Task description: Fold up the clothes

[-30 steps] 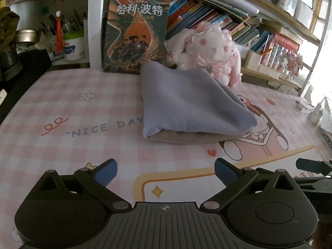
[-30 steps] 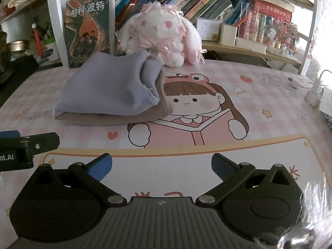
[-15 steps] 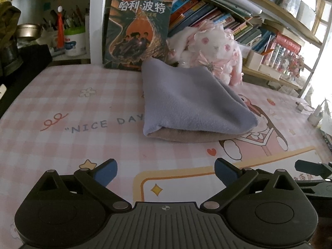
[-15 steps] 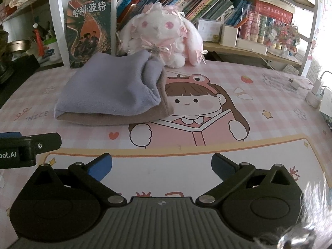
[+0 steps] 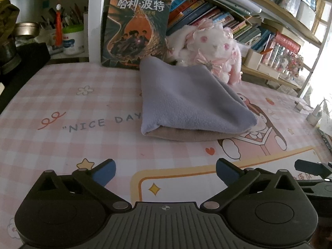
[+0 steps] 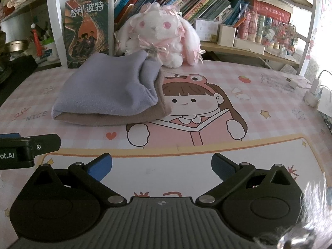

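Observation:
A folded lavender fleece garment (image 5: 186, 101) lies on top of a folded tan one (image 5: 182, 137) on the pink checked desk mat (image 5: 68, 103). The stack also shows in the right wrist view, lavender (image 6: 108, 89) over tan (image 6: 116, 119). My left gripper (image 5: 165, 171) is open and empty, low over the mat in front of the stack. My right gripper (image 6: 161, 167) is open and empty, in front of the stack and to its right. Each gripper shows at the edge of the other's view.
A white and pink plush rabbit (image 6: 159, 35) and an upright book (image 5: 134, 27) stand right behind the stack. Bookshelves line the back. A charger and cables (image 6: 311, 91) lie at the right edge. A dark object (image 5: 22, 62) sits at the far left.
Both grippers have risen or tilted slightly, so the stack sits a little lower in view. The clothes have not moved, and both grippers stay open.

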Demonstrator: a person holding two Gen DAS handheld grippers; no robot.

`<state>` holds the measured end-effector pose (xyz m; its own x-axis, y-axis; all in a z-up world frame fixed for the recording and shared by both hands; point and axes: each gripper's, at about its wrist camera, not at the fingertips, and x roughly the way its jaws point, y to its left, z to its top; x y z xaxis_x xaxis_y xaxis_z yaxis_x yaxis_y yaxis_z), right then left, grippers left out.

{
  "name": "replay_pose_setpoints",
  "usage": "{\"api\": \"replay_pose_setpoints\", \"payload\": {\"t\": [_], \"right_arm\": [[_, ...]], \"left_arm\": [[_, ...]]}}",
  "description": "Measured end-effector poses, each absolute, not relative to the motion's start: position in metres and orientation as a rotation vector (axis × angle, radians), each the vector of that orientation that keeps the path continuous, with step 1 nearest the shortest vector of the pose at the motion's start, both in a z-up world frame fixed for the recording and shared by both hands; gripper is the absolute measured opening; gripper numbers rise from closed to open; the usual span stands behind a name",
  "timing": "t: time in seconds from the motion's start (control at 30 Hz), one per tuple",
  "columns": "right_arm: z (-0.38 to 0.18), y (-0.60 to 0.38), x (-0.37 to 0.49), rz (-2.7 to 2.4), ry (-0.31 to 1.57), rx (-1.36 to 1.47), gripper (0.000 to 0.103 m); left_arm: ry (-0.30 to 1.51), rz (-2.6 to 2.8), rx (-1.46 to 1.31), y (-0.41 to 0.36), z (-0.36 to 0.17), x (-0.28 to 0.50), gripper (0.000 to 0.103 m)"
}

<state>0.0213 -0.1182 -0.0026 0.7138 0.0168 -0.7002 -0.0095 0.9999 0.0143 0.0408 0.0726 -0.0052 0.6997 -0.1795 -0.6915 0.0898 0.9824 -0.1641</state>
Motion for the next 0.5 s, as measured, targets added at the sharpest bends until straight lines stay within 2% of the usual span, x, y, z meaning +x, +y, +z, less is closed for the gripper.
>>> {"api": "replay_pose_setpoints", "payload": {"t": [0.5], "right_arm": [[-0.0031, -0.1178, 0.0218, 0.02, 0.782, 0.013, 0.103]], "left_arm": [[0.755, -0.13, -0.135, 0.0737, -0.0051, 0.0383, 0.103]]}}
